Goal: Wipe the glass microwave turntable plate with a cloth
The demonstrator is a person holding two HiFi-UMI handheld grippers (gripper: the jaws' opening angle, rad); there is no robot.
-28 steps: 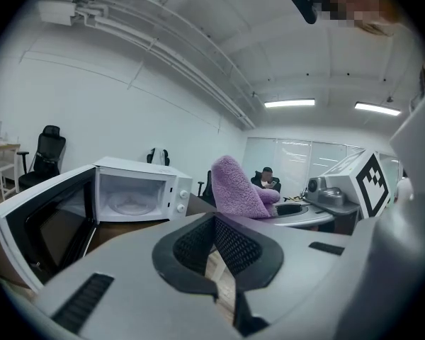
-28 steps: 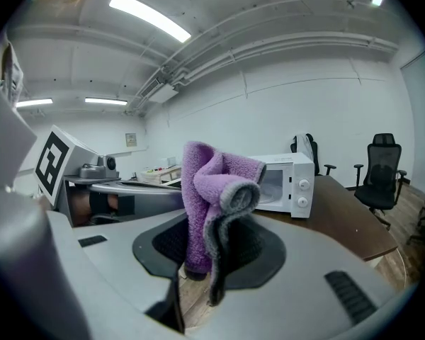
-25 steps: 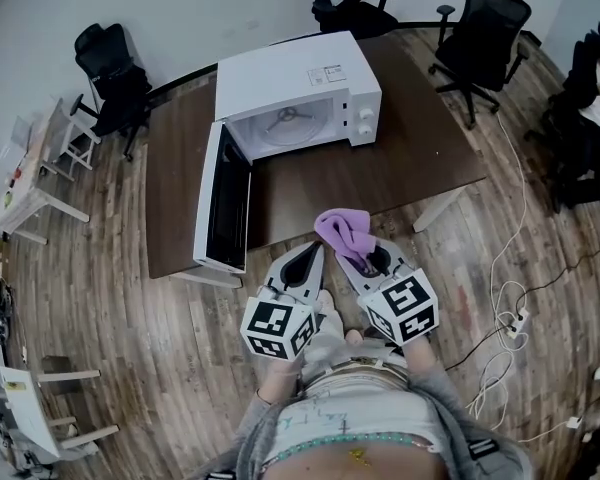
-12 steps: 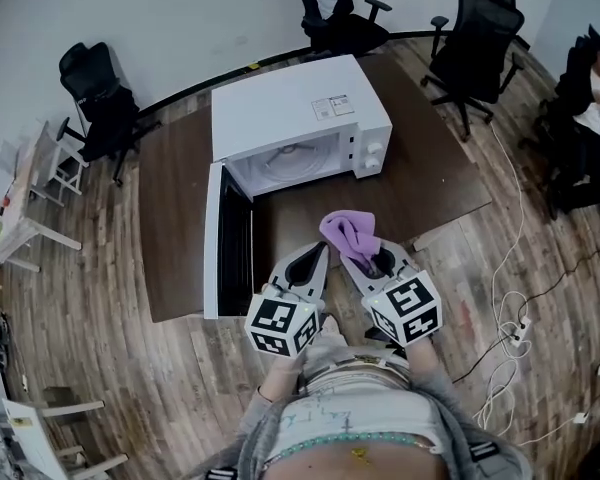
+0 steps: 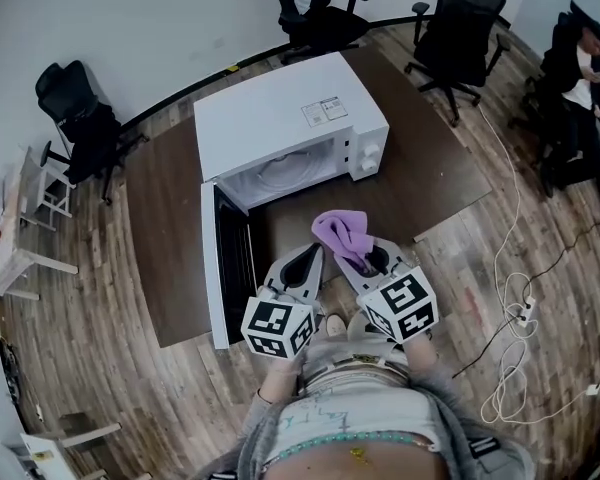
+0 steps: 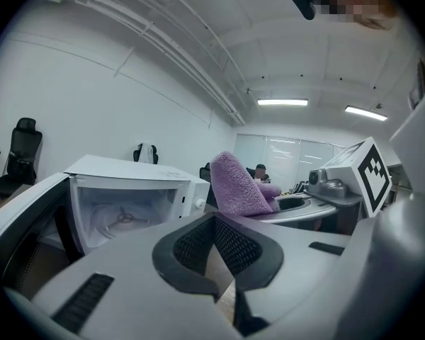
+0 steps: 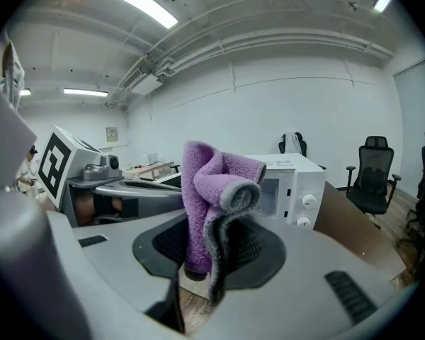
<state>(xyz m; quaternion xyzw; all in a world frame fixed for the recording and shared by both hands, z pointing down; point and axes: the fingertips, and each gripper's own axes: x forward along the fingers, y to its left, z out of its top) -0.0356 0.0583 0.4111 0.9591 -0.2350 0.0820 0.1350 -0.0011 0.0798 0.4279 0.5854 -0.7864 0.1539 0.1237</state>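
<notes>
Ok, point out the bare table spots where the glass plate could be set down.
Widest bare patch: the table right of the microwave, out to its far and right edges. A narrower strip lies left of the open door, along the table's left edge. The patch before the cavity is tight, between the door and the table's near edge.

turntable plate (image 5: 278,174) half hidden inside microwave (image 5: 280,113), label (image 5: 321,111) print too small

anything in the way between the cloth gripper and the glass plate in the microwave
Nothing visible does. The microwave door is swung open to the left, so the plate sits exposed inside, with only bare table between it and the cloth in the right gripper.
</notes>
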